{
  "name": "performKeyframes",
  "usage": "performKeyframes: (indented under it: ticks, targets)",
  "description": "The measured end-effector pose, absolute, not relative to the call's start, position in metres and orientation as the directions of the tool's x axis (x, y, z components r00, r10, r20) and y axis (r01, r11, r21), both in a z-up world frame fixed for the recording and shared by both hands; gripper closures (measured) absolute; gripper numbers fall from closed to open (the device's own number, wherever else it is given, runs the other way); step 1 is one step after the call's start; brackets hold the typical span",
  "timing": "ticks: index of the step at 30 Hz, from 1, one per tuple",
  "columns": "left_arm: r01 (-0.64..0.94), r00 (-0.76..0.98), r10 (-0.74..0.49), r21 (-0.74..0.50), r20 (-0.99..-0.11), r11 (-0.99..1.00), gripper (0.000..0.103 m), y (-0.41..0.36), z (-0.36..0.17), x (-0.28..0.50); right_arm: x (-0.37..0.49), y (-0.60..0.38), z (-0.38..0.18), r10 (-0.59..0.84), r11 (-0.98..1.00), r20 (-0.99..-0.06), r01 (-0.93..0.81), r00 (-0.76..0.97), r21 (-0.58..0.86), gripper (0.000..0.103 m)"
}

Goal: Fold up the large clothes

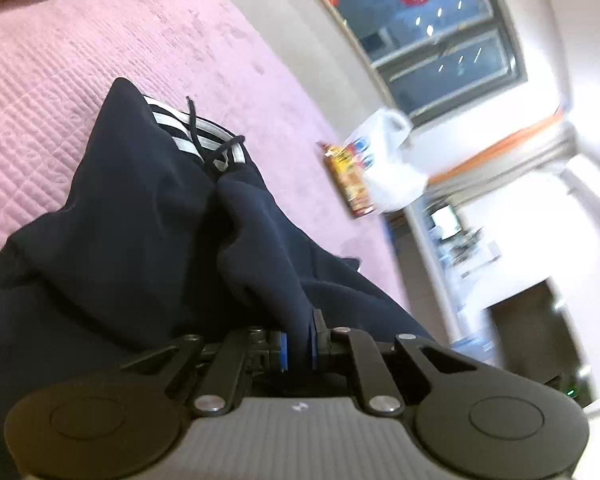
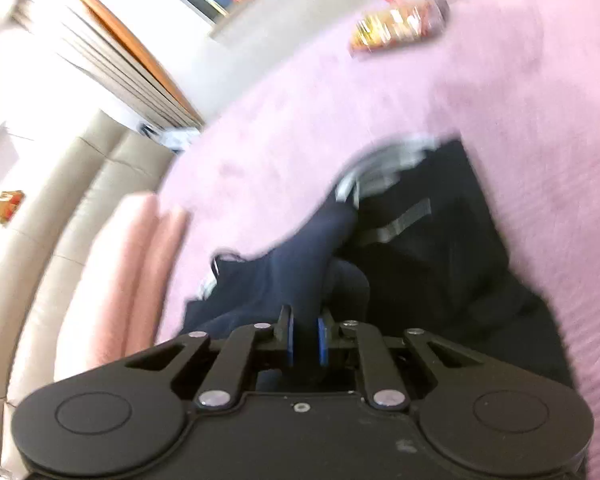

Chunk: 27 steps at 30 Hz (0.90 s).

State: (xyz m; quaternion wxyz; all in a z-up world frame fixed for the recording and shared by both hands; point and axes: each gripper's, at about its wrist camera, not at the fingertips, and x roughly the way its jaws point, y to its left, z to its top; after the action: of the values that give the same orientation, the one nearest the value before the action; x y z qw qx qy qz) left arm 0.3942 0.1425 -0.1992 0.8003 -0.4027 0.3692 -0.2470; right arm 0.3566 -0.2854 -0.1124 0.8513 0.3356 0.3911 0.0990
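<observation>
Dark navy trousers (image 1: 140,220) with a white-striped waistband and a black drawstring (image 1: 204,136) lie bunched on a pink quilted bed cover (image 1: 60,60). My left gripper (image 1: 299,350) is shut on a fold of the navy fabric, which rises between its blue pads. In the right wrist view the same trousers (image 2: 420,264) lie on the pink cover (image 2: 540,120), blurred by motion. My right gripper (image 2: 305,340) is shut on another fold of the navy fabric, lifted off the cover.
A colourful snack packet (image 1: 350,180) and a white plastic bag (image 1: 388,160) lie at the bed's far edge; the packet also shows in the right wrist view (image 2: 396,26). A pink pillow (image 2: 120,280) and a beige padded headboard (image 2: 40,240) are at the left. A window (image 1: 420,32) is behind.
</observation>
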Motion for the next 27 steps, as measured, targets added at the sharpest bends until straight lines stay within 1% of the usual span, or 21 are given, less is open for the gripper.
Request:
performKeyframes:
  ticks: [1,2,3,6,7,8,9,10,11,12,13,15,17,19,21,22,23,25,26,27]
  targets:
    - [0.093,0.599,-0.703,-0.838,-0.384,0.537,0.092,0.144,-0.201,0.39,0.355,-0.288,-0.11,0.439,0.76,-0.604,0.083,0.665,0.644,0.09]
    - [0.091,0.584,-0.706,-0.832,-0.4,0.547,0.092,0.141,-0.206,0.387,0.355,-0.286,-0.112,0.425,0.782,-0.629,0.086,0.651,0.617,0.09]
    - [0.084,0.565,-0.697,-0.809,-0.442,0.581,0.092,0.136,-0.212,0.384,0.354,-0.282,-0.12,0.4,0.812,-0.663,0.089,0.633,0.576,0.09]
    - [0.048,0.481,-0.662,-0.737,-0.575,0.674,0.09,0.12,-0.243,0.38,0.353,-0.273,-0.165,0.324,0.878,-0.778,0.134,0.538,0.459,0.089]
    - [0.04,0.46,-0.653,-0.721,-0.601,0.692,0.09,0.118,-0.252,0.379,0.353,-0.272,-0.187,0.296,0.894,-0.818,0.158,0.493,0.419,0.083]
    - [0.037,0.46,-0.663,-0.734,-0.59,0.679,0.088,0.121,-0.256,0.376,0.352,-0.272,-0.201,0.278,0.902,-0.845,0.18,0.456,0.394,0.07]
    - [0.028,0.456,-0.673,-0.747,-0.582,0.665,0.086,0.125,-0.255,0.374,0.351,-0.274,-0.209,0.278,0.9,-0.856,0.193,0.437,0.391,0.07]
    - [0.023,0.452,-0.67,-0.743,-0.589,0.669,0.084,0.129,-0.251,0.373,0.346,-0.279,-0.208,0.283,0.895,-0.848,0.194,0.449,0.402,0.062]
    - [0.029,0.459,-0.651,-0.722,-0.605,0.691,0.081,0.135,-0.244,0.371,0.345,-0.28,-0.201,0.275,0.901,-0.852,0.19,0.446,0.391,0.045]
    - [0.037,0.467,-0.636,-0.704,-0.615,0.709,0.081,0.14,-0.237,0.369,0.344,-0.281,-0.192,0.256,0.912,-0.858,0.183,0.446,0.367,0.039]
    - [0.041,0.473,-0.621,-0.689,-0.624,0.724,0.081,0.146,-0.228,0.368,0.343,-0.281,-0.181,0.232,0.927,-0.859,0.163,0.457,0.337,0.036]
    - [0.08,0.483,-0.605,-0.657,-0.633,0.75,0.081,0.149,-0.211,0.371,0.34,-0.278,-0.156,0.215,0.949,-0.845,0.099,0.489,0.299,0.036]
    - [0.174,0.498,-0.603,-0.609,-0.624,0.774,0.081,0.138,-0.184,0.371,0.335,-0.263,-0.131,0.212,0.962,-0.821,0.033,0.53,0.27,0.036]
    - [0.255,0.496,-0.632,-0.596,-0.595,0.762,0.081,0.118,-0.169,0.375,0.335,-0.244,-0.121,0.221,0.97,-0.792,-0.041,0.569,0.242,0.036]
    - [0.338,0.464,-0.675,-0.59,-0.574,0.734,0.081,0.087,-0.165,0.379,0.336,-0.218,-0.12,0.244,0.969,-0.776,-0.113,0.582,0.221,0.037]
    - [0.359,0.451,-0.674,-0.573,-0.585,0.737,0.081,0.074,-0.168,0.381,0.336,-0.201,-0.127,0.253,0.967,-0.779,-0.147,0.574,0.206,0.042]
    - [0.364,0.432,-0.658,-0.548,-0.616,0.753,0.081,0.062,-0.176,0.383,0.338,-0.19,-0.135,0.251,0.967,-0.788,-0.17,0.562,0.188,0.044]
    - [0.343,0.391,-0.616,-0.513,-0.684,0.787,0.083,0.052,-0.2,0.384,0.336,-0.17,-0.158,0.24,0.968,-0.82,-0.197,0.52,0.158,0.045]
    - [0.325,0.373,-0.603,-0.51,-0.705,0.797,0.086,0.052,-0.214,0.384,0.333,-0.166,-0.17,0.228,0.969,-0.835,-0.203,0.501,0.143,0.046]
    - [0.314,0.368,-0.604,-0.517,-0.707,0.796,0.093,0.054,-0.224,0.381,0.329,-0.164,-0.184,0.197,0.972,-0.852,-0.208,0.485,0.106,0.048]
